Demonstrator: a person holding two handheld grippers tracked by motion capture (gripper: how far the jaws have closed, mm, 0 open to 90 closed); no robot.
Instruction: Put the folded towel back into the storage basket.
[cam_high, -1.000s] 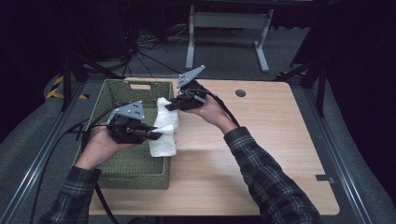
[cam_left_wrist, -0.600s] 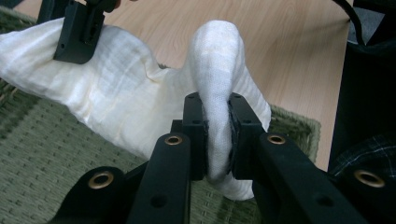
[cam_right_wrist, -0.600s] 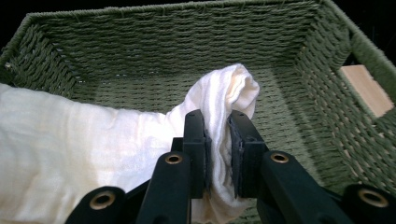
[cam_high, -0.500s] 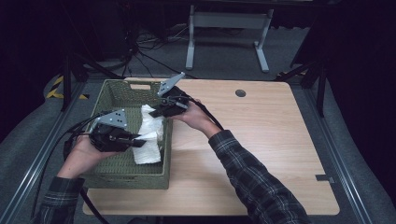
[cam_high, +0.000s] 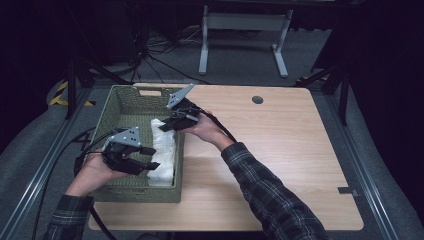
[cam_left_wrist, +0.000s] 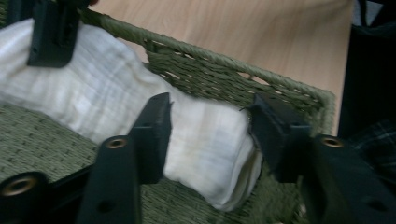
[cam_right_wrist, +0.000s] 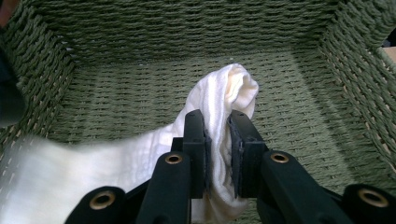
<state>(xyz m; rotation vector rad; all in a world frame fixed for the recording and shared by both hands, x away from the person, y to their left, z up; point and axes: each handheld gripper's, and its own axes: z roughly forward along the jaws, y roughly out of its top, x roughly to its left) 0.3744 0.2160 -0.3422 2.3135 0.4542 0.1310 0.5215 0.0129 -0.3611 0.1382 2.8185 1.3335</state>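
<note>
white folded cotton cloth (cam_high: 163, 155) in green woven basket (cam_high: 125, 102) | long axis runs between my tongs | right tongs (cam_right_wrist: 217, 144) clamped on far end | left tongs (cam_left_wrist: 210, 135) just opened, apart astride near end

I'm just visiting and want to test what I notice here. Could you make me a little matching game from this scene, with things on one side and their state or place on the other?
Things:
1. left gripper
2. right gripper
3. white cloth
4. green woven basket

States or places:
A. stands at the table's left side
B. jaws pinched shut on a fold of fabric
C. lies along the basket's right wall
D. jaws apart, just opened, cloth end between them

Pairs: 1-D, 2-B, 3-C, 4-A
</note>
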